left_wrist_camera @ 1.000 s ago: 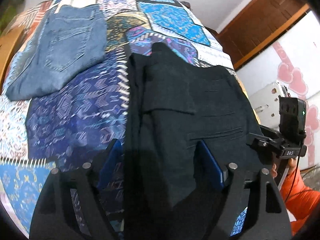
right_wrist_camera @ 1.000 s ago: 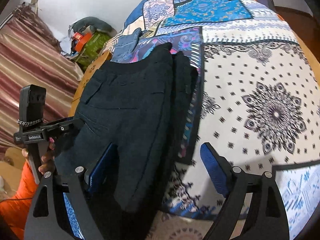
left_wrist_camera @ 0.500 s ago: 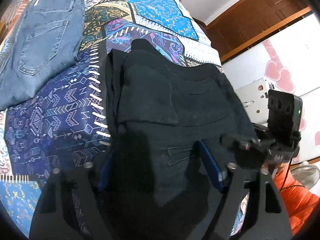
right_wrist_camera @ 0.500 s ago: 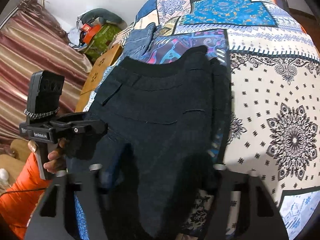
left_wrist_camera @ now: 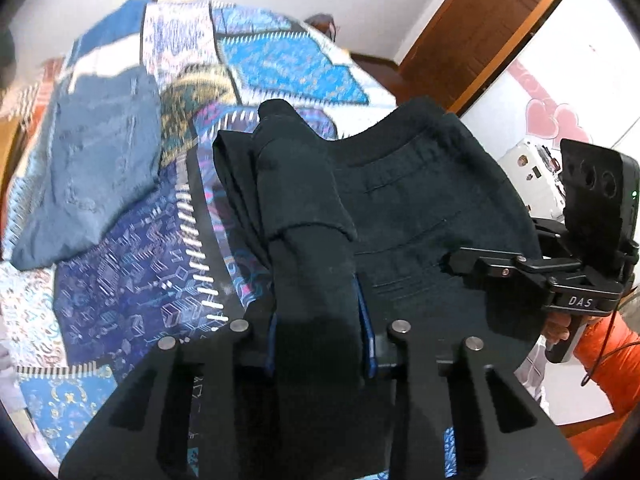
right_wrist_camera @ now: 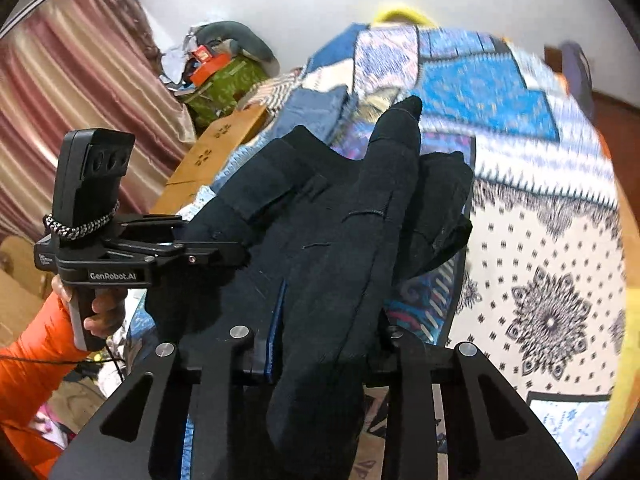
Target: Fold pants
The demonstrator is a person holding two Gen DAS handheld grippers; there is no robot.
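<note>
Left wrist view: left gripper (left_wrist_camera: pixel 320 336) at bottom centre of the frame, jaws closing, blue pads pressed on a bunched fold of the black pants (left_wrist_camera: pixel 400 208). The pinched fabric rises as a ridge from the pads toward frame centre. The rest of the pants spreads to centre right, partly lifted off the patchwork bedspread (left_wrist_camera: pixel 128 280). Folded blue jeans (left_wrist_camera: pixel 96 184) lie flat at upper left, well apart from the pants. Right gripper (left_wrist_camera: pixel 464 260) enters from the right edge, its tip at the pants' right edge; a hand (left_wrist_camera: pixel 558 326) in an orange sleeve (left_wrist_camera: pixel 612 364) holds its handle. Wooden door (left_wrist_camera: pixel 480 28) at upper right.

Right wrist view: right gripper (right_wrist_camera: pixel 324 344) at bottom centre, jaws closing, clamped on a thick fold of the black pants (right_wrist_camera: pixel 360 240); only the left blue pad shows, the other is hidden by cloth. The fold runs up toward frame centre and ends in a point. Left gripper (right_wrist_camera: pixel 224 254) comes in from the left, gripping the pants' left edge; the pads cannot be made out in this view. Striped curtain (right_wrist_camera: pixel 60 80) at upper left, cardboard box (right_wrist_camera: pixel 212 156) just below it. Far bedspread blurred.
</note>
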